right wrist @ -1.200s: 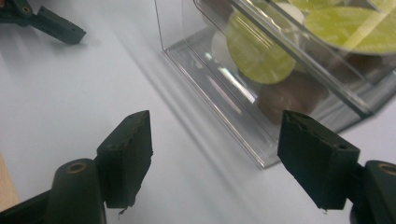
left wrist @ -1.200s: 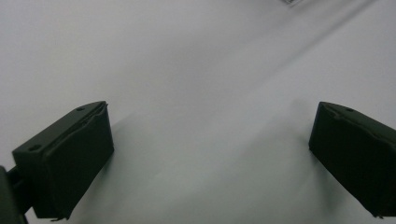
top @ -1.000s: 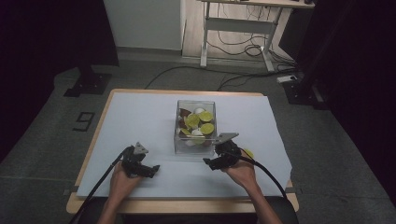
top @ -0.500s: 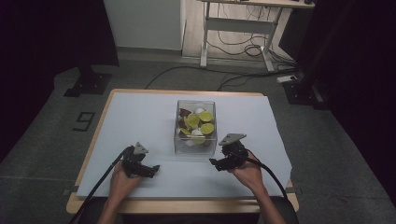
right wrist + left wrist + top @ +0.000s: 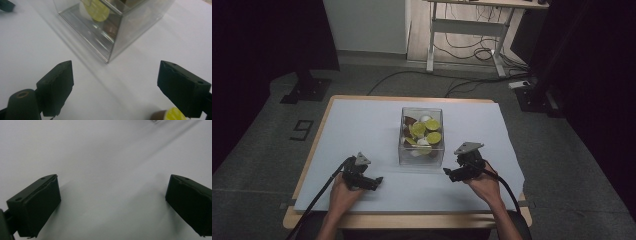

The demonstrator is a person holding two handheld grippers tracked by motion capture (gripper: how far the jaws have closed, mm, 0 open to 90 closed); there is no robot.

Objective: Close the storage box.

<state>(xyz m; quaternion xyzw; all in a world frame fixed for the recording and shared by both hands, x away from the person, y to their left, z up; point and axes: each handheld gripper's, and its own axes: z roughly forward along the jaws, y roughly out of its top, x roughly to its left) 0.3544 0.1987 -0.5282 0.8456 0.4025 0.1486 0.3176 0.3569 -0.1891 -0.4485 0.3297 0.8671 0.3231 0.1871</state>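
The right tongs (image 5: 455,172) rest low over the white sheet (image 5: 362,125), their jaws spread wide after just having been opening, with nothing between them; in the right gripper view the two black pads (image 5: 58,86) stand far apart over bare sheet. A small cap with a yellow top (image 5: 172,114) lies on the sheet at the lower edge of that view, just beside the right-hand jaw and not gripped. The near corner of a clear plastic box (image 5: 117,37) stands just ahead of these jaws, apart from them. The left tongs (image 5: 372,181) sit on the sheet near the person's left hand (image 5: 343,192), jaws likewise wide and empty, with plain sheet between the pads (image 5: 37,205) in the left gripper view. From above, the box (image 5: 422,156) stands upright near the middle of the table (image 5: 319,112), between the two tongs and a little beyond them, nearer the right one. Inside it lie several round pieces, yellow-green ones (image 5: 426,131) together with brown and white ones. The right hand (image 5: 484,184) holds its tool just to the right of the box's near corner. A cable (image 5: 319,197) trails from the left tongs toward the table's near edge.
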